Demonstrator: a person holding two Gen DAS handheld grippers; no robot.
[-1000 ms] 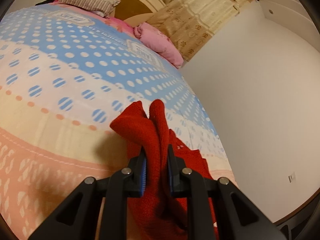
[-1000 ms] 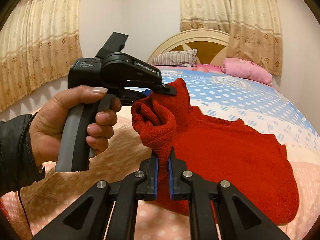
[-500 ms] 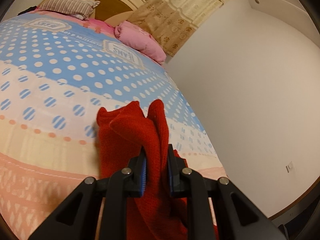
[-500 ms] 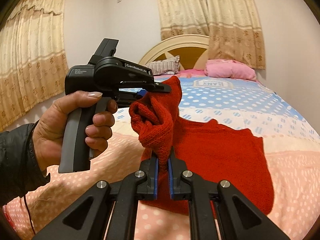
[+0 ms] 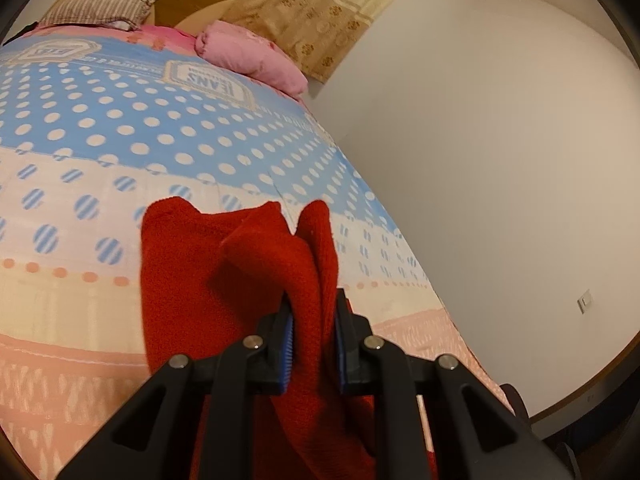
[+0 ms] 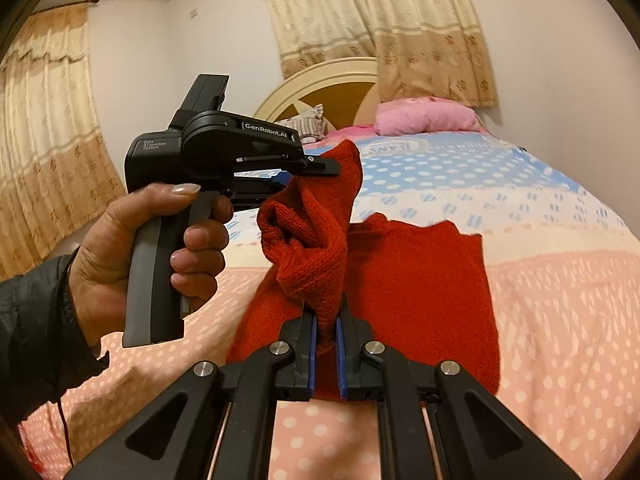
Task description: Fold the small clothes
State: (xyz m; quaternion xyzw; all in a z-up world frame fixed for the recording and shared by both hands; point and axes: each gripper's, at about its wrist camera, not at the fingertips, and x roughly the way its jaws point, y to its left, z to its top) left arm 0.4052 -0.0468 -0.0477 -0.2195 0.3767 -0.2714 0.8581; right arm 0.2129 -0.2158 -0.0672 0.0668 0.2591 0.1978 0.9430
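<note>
A small red knitted sweater [image 6: 416,280] lies partly on the bed, one edge lifted. My right gripper [image 6: 326,336] is shut on a bunched corner of it, which stands up just ahead of the blue pads. In the right wrist view a hand holds my left gripper [image 6: 316,172] at the left, shut on another raised part of the same edge. In the left wrist view the left gripper [image 5: 313,332] pinches a thick fold of the red sweater [image 5: 200,280], which drapes down over the bed and hides the space below the fingers.
The bedspread [image 5: 120,128] is blue with white dots farther off and pink nearer. A pink pillow [image 6: 424,116] and a striped pillow [image 5: 100,10] lie by the cream headboard [image 6: 340,84]. A white wall [image 5: 500,160] runs close along the bed's right side.
Both grippers have carried the lifted edge of the sweater across its body toward the right; the cloth on the bed now looks narrower. Both grips hold as before.
</note>
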